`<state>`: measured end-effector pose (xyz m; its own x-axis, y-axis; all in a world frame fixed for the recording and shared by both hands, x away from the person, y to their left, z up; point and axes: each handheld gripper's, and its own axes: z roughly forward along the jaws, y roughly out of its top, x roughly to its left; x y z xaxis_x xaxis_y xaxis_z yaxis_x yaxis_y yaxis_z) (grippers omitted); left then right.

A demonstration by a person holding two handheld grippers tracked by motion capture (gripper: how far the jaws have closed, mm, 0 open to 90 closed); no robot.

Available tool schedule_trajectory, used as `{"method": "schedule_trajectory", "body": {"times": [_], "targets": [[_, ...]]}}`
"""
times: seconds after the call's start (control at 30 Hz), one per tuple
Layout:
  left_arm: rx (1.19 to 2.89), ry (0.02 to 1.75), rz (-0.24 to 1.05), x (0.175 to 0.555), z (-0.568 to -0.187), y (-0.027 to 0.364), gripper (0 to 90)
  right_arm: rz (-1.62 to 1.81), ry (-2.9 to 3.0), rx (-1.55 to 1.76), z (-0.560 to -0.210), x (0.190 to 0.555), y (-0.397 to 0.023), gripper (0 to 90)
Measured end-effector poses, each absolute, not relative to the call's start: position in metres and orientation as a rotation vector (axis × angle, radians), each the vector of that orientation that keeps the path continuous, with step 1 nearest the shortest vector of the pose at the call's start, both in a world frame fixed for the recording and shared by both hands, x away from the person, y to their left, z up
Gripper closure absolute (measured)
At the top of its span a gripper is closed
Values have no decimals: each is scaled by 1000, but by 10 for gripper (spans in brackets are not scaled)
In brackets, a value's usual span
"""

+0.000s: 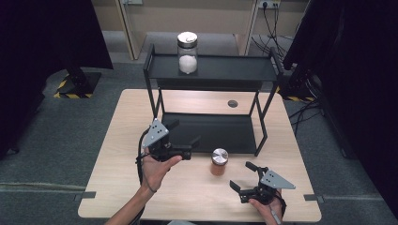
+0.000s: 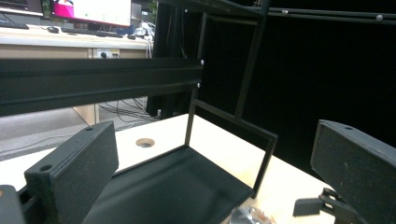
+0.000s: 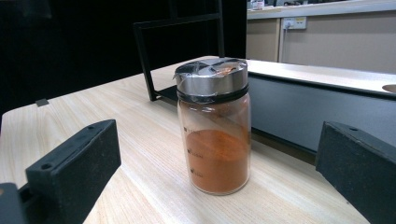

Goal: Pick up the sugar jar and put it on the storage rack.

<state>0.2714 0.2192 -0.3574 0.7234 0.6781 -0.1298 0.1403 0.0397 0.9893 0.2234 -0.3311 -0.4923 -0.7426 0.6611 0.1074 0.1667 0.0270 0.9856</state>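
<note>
A glass jar of orange powder point(image 1: 219, 162) with a metal lid stands upright on the wooden table point(image 1: 122, 154), just in front of the black two-tier shelf point(image 1: 211, 70). A second jar, holding white powder point(image 1: 187, 53), sits on the shelf's top tier. My right gripper point(image 1: 241, 175) is open, low at the front right, and points at the orange jar point(image 3: 215, 130), which stands a little beyond its pads point(image 3: 74, 163). My left gripper point(image 1: 184, 132) is open and empty, and faces the shelf's lower tray point(image 2: 177, 186) from the left. The orange jar's lid point(image 2: 250, 216) peeks in at the bottom of the left gripper view.
A round cable hole point(image 1: 232, 103) lies in the table behind the shelf's lower tray. The shelf's upright posts point(image 1: 260, 126) frame the lower tray. Dark curtains and stands flank the table. Bare tabletop lies to the left and front.
</note>
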Motion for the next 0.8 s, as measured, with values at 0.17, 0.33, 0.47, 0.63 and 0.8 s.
{"method": "schedule_trajectory", "body": {"times": [0.17,0.33,0.47,0.63,0.8], "targets": [[1523,698,446,267,-374,222,3,1764,1930,841,-492,223,-331,4],[1541,694,422,264,-388,224,3,1765,1928,842,-492,223,-331,4],[1551,681,422,258,-399,225,3,1766,1927,842,-492,223,-331,4],[1572,670,422,252,-412,227,3,1768,1926,841,-493,223,-331,4],[1567,674,417,248,-424,230,3,1768,1928,841,-493,224,-331,4]]}}
